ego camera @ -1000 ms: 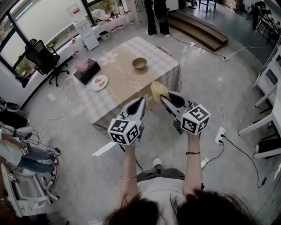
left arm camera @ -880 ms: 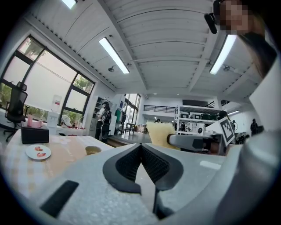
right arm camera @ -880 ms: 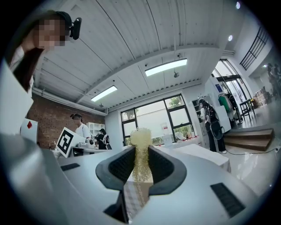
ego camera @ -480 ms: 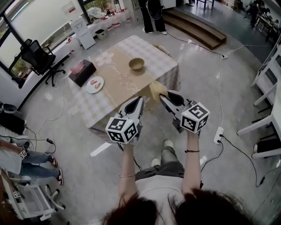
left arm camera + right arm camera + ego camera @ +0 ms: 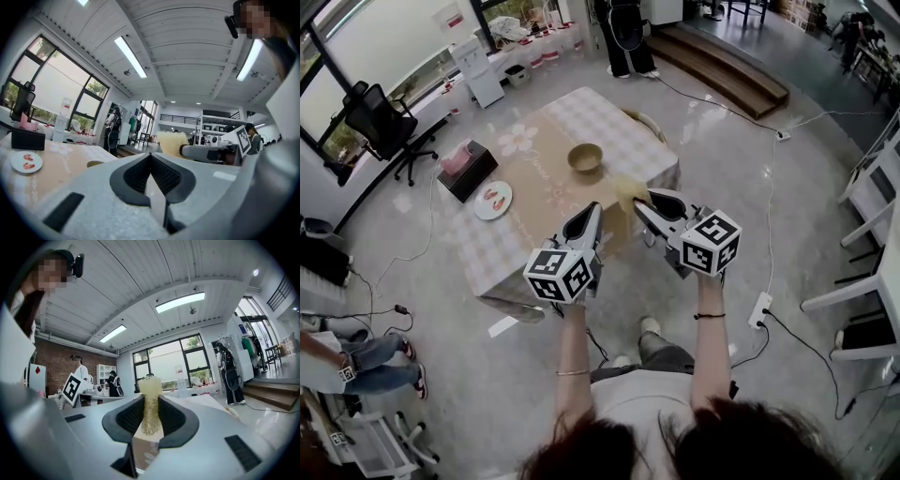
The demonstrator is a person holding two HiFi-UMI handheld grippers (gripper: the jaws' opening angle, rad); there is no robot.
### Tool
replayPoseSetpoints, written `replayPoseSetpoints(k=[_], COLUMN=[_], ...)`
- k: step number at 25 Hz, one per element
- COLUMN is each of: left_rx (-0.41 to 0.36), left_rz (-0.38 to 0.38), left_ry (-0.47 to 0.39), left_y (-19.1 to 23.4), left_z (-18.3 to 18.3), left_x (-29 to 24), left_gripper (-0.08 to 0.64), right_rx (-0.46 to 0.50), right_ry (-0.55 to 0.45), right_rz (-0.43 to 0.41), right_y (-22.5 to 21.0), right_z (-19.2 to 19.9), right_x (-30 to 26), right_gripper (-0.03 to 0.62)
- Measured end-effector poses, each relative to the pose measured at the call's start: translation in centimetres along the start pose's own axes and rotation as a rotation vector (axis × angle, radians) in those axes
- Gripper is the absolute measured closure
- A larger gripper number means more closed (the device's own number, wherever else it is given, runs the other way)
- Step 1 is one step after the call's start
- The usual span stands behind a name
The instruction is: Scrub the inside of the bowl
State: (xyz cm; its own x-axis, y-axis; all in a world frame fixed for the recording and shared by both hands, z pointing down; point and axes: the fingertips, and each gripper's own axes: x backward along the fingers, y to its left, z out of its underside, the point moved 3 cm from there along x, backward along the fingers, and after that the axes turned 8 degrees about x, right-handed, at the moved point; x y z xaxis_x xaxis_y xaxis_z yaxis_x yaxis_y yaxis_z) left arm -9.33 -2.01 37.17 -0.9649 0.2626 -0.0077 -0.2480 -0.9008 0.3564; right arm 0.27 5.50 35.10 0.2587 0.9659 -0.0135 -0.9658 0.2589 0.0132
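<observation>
Left gripper (image 5: 593,210) is clenched on nothing, in the air short of the bench (image 5: 539,173). Bowl (image 5: 585,157) sits upright mid-bench, well ahead of both grippers, nothing touching it. Right gripper (image 5: 640,200) is clamped on the yellow scrubber (image 5: 626,187), pad poking past the tips. Scrubbing not started, I'd say. To do it well: open left and pin the bowl rim first so it can't skate, then drop the pad inside and work circles along the wall with light pressure.
</observation>
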Motion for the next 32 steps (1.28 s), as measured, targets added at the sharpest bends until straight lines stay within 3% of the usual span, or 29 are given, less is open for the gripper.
replayPoseSetpoints(k=[13,32], left_rx=[0.042,0.104], left_rz=[-0.106,-0.211], left_ry=[-0.002,0.026], left_y=[2.7,6.8], left_z=[0.2,2.0], left_x=[-5.1,-7.5], left_gripper=[0.549,0.549], right_rx=[-0.042,-0.092], right_ry=[0.041,0.095], right_rz=[-0.074,-0.160], right_y=[-6.7,-10.0], right_z=[1.6,4.8], right_x=[-2.9,-7.9], right_gripper=[0.514,0.514])
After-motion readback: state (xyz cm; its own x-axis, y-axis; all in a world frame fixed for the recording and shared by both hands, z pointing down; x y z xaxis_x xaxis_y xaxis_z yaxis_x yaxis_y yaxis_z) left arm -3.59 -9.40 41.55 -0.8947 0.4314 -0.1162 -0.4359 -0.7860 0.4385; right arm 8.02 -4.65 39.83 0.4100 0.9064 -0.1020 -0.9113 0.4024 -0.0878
